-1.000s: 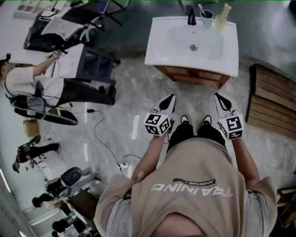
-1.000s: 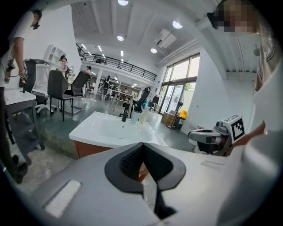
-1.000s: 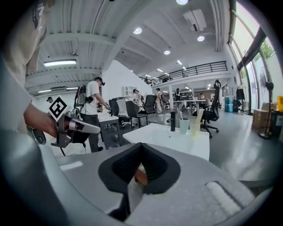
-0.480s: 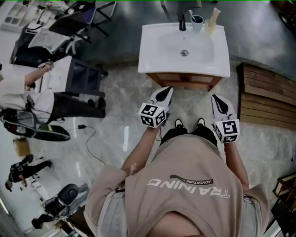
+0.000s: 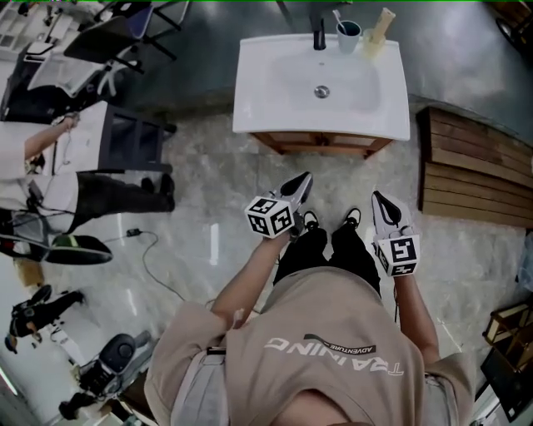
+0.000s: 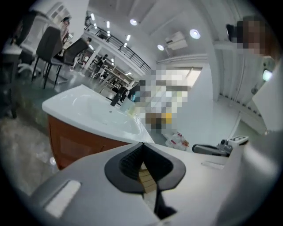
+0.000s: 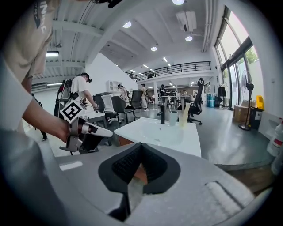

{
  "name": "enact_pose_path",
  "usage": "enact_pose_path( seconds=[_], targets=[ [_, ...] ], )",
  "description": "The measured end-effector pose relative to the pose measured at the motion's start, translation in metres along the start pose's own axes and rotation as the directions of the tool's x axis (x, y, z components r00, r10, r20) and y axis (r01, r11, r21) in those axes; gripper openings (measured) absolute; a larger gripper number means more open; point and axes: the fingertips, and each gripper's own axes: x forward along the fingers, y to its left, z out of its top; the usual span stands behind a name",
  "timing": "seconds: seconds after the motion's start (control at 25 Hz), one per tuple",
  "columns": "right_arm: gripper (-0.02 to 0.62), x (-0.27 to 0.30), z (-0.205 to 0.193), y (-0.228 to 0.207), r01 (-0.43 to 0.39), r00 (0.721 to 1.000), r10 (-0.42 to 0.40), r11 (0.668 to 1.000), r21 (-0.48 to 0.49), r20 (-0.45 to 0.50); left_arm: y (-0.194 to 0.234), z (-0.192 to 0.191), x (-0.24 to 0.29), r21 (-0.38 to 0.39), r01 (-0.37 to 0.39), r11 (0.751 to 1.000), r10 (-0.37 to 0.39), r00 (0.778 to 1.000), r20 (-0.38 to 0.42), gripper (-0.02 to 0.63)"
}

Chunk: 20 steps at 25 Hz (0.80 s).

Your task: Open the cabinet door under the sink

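Wooden cabinet [image 5: 321, 146] is standing ahead of the left claw [image 5: 306, 179], nearer it than the right claw [image 5: 376, 198], both pinched shut and empty.

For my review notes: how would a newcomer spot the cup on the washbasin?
Find the white rectangular washbasin on the wooden cabinet. On its back edge, the pale cup holding a toothbrush stands between the black tap and the cream bottle.
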Motion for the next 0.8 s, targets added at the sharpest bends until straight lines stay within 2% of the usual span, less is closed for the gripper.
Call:
enact_pose_path(
  seconds=[0.12, 0.24, 0.48, 0.68, 0.8],
  targets=[
    [0.002, 0.008, -0.011, -0.008, 0.008, 1.000, -0.008, 1.000, 0.019, -0.011, 0.013, -0.014, 0.018, -0.106, 0.008, 0.994, -0.009, 1.000, -0.004, 0.015],
    [0.002, 0.017, -0.023, -0.017, 0.002, 0.999, -0.001, 1.000, 0.027, -0.035, 0.030, -0.029, 0.039, -0.137, -0.016, 0.990, 0.014, 1.000, -0.010, 0.015],
    [0.002, 0.037, -0.061, -0.026, -0.062, 0.995, 0.061, 0.998, -0.003, -0.083, 0.070, -0.079, 0.074, -0.215, -0.082, 0.973, 0.080, 0.997, -0.021, 0.014],
    [0.002, 0.072, -0.100, -0.030, -0.101, 0.989, 0.100, 0.995, -0.002, -0.109, 0.101, -0.115, 0.092, -0.297, -0.086, 0.951, 0.092, 0.996, 0.006, 0.014],
    [0.002, 0.097, -0.120, -0.033, -0.116, 0.990, 0.113, 0.993, -0.030, -0.088, 0.122, -0.131, 0.103, -0.326, -0.104, 0.940, 0.113, 0.994, 0.010, 0.014]
  ],
)
